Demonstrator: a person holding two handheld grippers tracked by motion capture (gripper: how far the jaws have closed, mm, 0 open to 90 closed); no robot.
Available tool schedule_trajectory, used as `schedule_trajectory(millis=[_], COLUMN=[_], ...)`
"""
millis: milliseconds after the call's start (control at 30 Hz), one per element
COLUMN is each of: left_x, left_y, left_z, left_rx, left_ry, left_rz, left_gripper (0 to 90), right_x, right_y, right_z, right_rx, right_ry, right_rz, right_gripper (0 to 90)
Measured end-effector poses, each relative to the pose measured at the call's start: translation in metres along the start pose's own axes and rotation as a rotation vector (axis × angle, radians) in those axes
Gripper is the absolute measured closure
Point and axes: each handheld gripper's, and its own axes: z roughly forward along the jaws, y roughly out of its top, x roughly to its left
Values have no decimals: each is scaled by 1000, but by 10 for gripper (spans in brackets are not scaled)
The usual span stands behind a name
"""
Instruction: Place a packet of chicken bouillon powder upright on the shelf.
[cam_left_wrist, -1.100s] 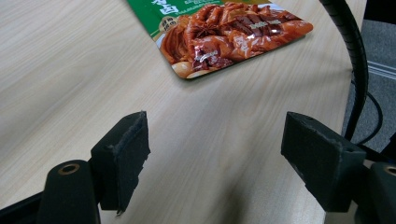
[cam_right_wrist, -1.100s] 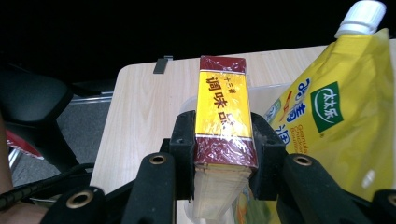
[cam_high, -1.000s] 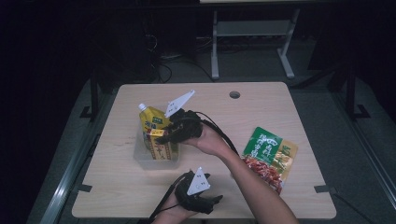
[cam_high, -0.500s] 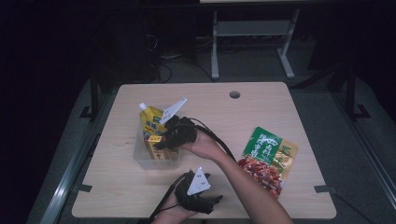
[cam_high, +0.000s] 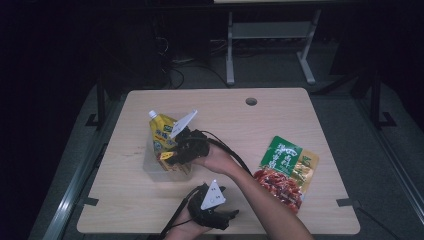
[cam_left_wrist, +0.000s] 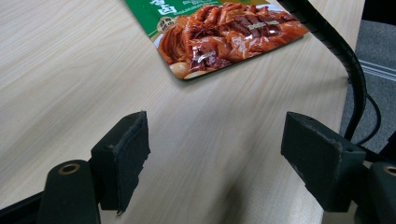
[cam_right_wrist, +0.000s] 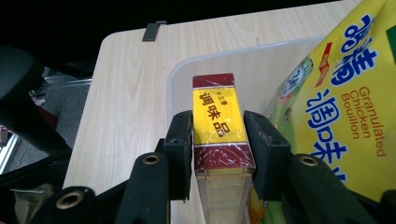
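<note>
My right gripper (cam_right_wrist: 217, 149) is shut on a small yellow and maroon seasoning box (cam_right_wrist: 218, 126), holding it over a clear plastic bin (cam_right_wrist: 280, 65). A yellow chicken bouillon pouch (cam_right_wrist: 345, 98) stands in the bin beside the box. From above, the right gripper (cam_high: 172, 155) is at the bin (cam_high: 152, 170) with the pouch (cam_high: 161, 132) behind it. My left gripper (cam_left_wrist: 215, 158) is open over bare tabletop near the front edge, also seen from above as the left gripper (cam_high: 220, 215). A green and red food packet (cam_high: 285, 170) lies flat to the right, and the packet (cam_left_wrist: 224, 32) lies ahead of the left jaws.
The wooden table (cam_high: 300, 115) has a round cable hole (cam_high: 251, 101) at the back. A black cable (cam_left_wrist: 341, 51) runs past the left gripper at the table's edge. A grey stand (cam_high: 270, 40) sits on the floor beyond the table.
The right gripper has moved left and down with the seasoning box, from above the bin's right side to the bin itself. The left gripper has stayed in place.
</note>
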Motion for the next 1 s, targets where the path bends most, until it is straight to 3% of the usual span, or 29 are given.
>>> schedule_trajectory(millis=[200,367,467,1000], left_x=[-2,-2,-1,3], left_y=[0,0,0,0], left_z=[1,1,1,-1], left_rx=[-5,-4,-4,5], left_ry=[-3,-2,0,8], left_rz=[-13,-9,1,6], left_gripper=[229,229,229,231], right_x=[1,2,3,5], right_y=[0,0,-1,-13], right_z=[-9,-15,-20,-46], right_rx=[-49,-59,-80,-107], right_ry=[-9,-7,15,5], right_rz=[2,8,21,46], right_gripper=[601,575,554,501])
